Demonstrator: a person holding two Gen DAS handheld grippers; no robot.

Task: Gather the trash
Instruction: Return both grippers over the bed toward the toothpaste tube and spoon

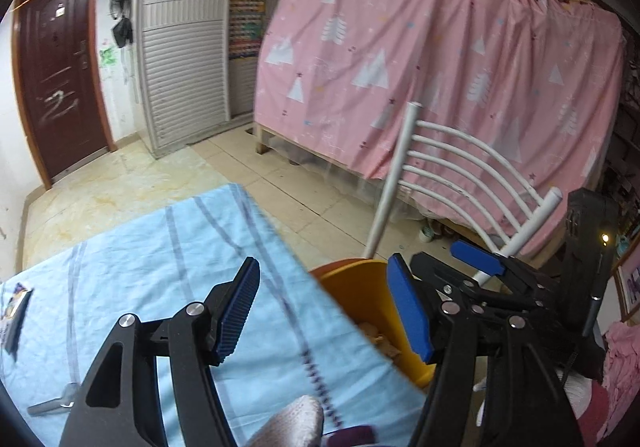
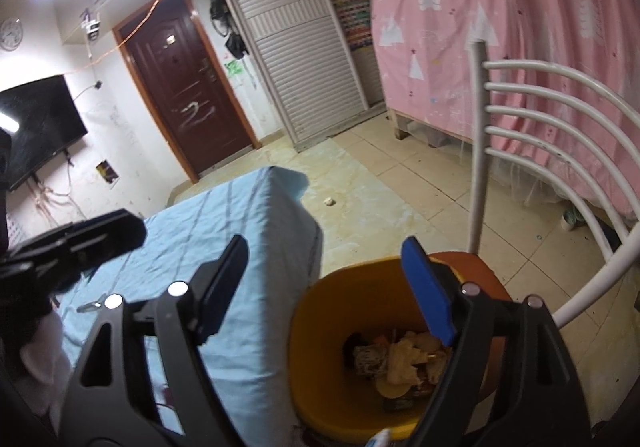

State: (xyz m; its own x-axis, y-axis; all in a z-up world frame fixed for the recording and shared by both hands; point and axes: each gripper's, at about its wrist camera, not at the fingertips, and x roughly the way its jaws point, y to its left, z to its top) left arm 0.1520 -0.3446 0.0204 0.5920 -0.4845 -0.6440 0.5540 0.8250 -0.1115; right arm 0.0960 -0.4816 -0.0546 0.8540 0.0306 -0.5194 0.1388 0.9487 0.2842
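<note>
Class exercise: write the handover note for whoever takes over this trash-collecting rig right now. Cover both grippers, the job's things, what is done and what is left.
Left gripper: open, empty, above the table edge.
Right gripper: open, empty, over the yellow bin.
The bin stands on the chair beside the blue-clothed table.
Done: wrappers and scraps lie in the bin.
Left: a dark packet at the table's left edge, a small grey item near its front, and a pale lump on the floor.
</note>
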